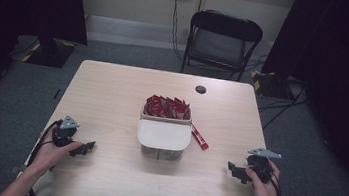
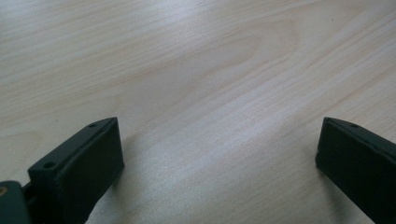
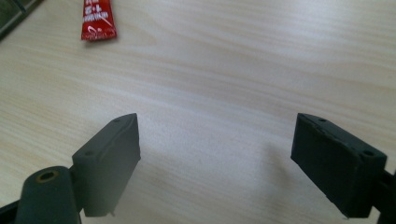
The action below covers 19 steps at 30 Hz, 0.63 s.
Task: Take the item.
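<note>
Although nothing was gripped at this moment, the work plainly centred on the loose red sachet (image 1: 199,137), which lay flat on the table (image 1: 113,90) just at the 3 o'clock side of the clear box (image 1: 162,147), probably so that it could be picked up and put with the others. In the right gripper view its printed end (image 3: 98,19) sat at about 11 o'clock from the jaws, cut off by the top edge, and its lettering was too small to read. The box stood near the table's middle; its far compartment, toward 12 o'clock, was heaped with red sachets (image 1: 167,107), while a white lid (image 1: 164,134) covered the near part, so whatever lay beneath was hard to make out.

The right hand-held gripper (image 1: 235,170) rested low at 4 o'clock from the box, jaws spread wide and empty, aimed inward toward the sachet, a sensible stance for a reach. The left hand-held gripper (image 1: 84,148) sat at 8 o'clock, likewise wide open with only bare wood between its jaws (image 2: 210,116), seemingly parked out of the way. A small dark round spot (image 1: 200,89) marked the table at 1 o'clock from the box. Beyond the far edge stood a folding chair (image 1: 222,41).
</note>
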### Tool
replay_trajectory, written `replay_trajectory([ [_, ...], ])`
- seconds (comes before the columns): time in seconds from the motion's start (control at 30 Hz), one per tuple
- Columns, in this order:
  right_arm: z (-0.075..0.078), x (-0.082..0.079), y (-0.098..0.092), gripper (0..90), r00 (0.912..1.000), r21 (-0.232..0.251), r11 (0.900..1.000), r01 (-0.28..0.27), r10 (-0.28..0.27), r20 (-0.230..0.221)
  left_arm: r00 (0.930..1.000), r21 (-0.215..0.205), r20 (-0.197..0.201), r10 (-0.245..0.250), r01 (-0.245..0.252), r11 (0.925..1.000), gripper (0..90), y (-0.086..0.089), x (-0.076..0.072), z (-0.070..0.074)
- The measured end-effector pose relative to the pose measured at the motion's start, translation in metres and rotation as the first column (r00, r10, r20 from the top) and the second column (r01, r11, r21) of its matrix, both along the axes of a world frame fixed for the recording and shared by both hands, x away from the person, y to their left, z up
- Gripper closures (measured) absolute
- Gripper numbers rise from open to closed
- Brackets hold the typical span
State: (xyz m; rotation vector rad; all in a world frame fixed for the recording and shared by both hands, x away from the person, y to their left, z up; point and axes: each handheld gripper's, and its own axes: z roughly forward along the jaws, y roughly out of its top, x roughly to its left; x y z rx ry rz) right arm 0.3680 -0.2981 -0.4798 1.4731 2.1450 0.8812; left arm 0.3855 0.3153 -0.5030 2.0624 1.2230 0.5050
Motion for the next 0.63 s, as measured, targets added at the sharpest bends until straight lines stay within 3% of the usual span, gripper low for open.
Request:
replay_trajectory([
  [0.2,-0.009,0.001,0.003,14.7,0.9992,-0.022,1.0,-0.001,0.0,-0.039,1.0,0.0,-0.001,0.001,-0.001,1.0,0.0,0.0,0.0,0.0],
  [0.33,-0.013,0.0,0.004,12.8,0.9999,-0.045,0.999,0.014,-0.014,0.001,1.0,0.0,0.0,0.0,0.0,1.0,0.1,0.0,0.0,0.0],
  [0.43,-0.02,0.0,0.004,8.9,0.9978,-0.016,1.0,-0.002,0.003,0.066,1.0,0.0,0.0,0.0,0.0,1.0,0.0,0.0,0.0,0.0],
  [0.63,-0.02,0.001,0.004,7.6,0.9977,-0.019,1.0,-0.004,0.005,0.067,1.0,0.002,0.0,-0.001,0.001,1.0,0.1,0.0,0.0,0.0],
])
